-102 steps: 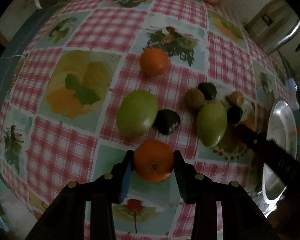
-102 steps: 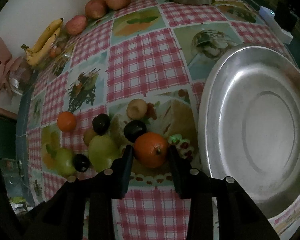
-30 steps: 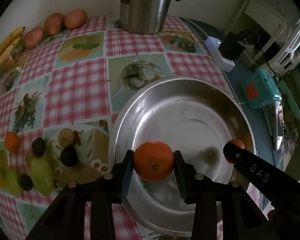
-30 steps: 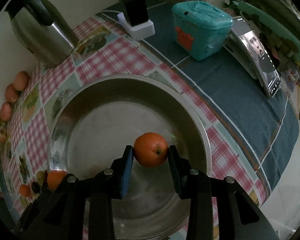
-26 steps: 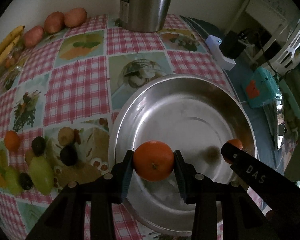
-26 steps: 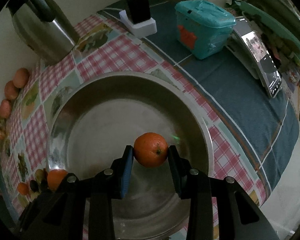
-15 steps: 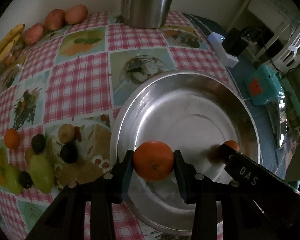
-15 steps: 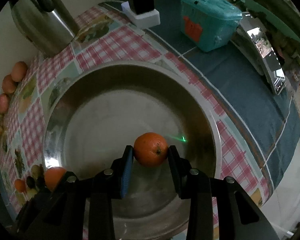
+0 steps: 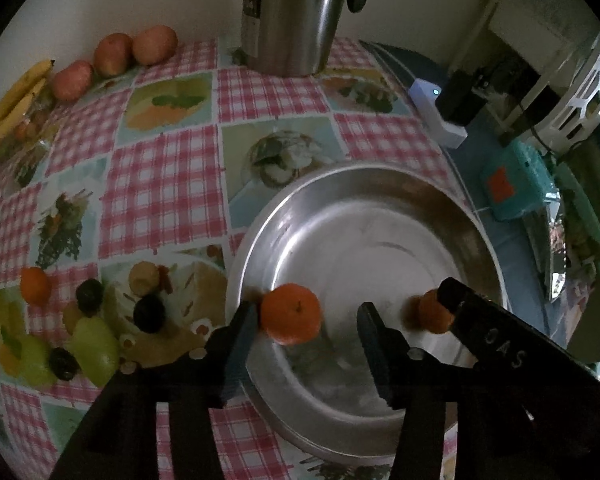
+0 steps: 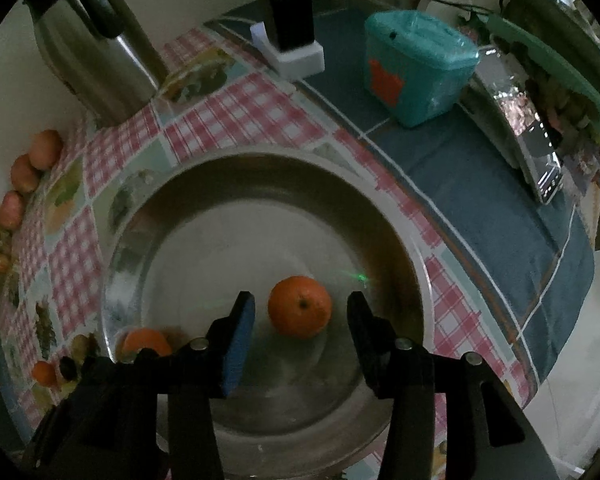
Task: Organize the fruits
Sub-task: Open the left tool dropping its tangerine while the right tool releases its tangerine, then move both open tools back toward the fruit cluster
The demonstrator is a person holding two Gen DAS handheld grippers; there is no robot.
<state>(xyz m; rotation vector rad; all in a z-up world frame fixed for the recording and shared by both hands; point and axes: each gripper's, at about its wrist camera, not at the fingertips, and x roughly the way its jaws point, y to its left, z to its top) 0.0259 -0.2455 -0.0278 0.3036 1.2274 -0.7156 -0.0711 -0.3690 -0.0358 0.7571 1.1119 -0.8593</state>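
Both grippers hang over a wide steel bowl (image 9: 352, 170) (image 10: 256, 160). My left gripper (image 9: 307, 316) has its jaws opening. An orange (image 9: 290, 314) lies in the bowl beside its left finger, with a wide gap to the right finger. My right gripper (image 10: 301, 306) also has its jaws opening. A second orange (image 10: 299, 306) rests on the bowl floor between its fingers, clear of both pads. Each view catches the other gripper and its orange (image 9: 432, 314) (image 10: 146, 342). On the cloth to the left lie a small orange (image 9: 35, 290), green fruits (image 9: 94, 346) and dark plums (image 9: 148, 312).
A steel kettle (image 9: 292, 12) stands at the back of the checked tablecloth (image 9: 160, 184). Apples (image 9: 112, 52) and bananas (image 9: 8, 100) line the back left wall. A teal box (image 10: 416, 76), a charger (image 10: 290, 36) and a phone (image 10: 532, 140) sit right of the bowl.
Both grippers' jaws have spread and let go of their oranges, which now lie in the bowl. The hands have barely moved.
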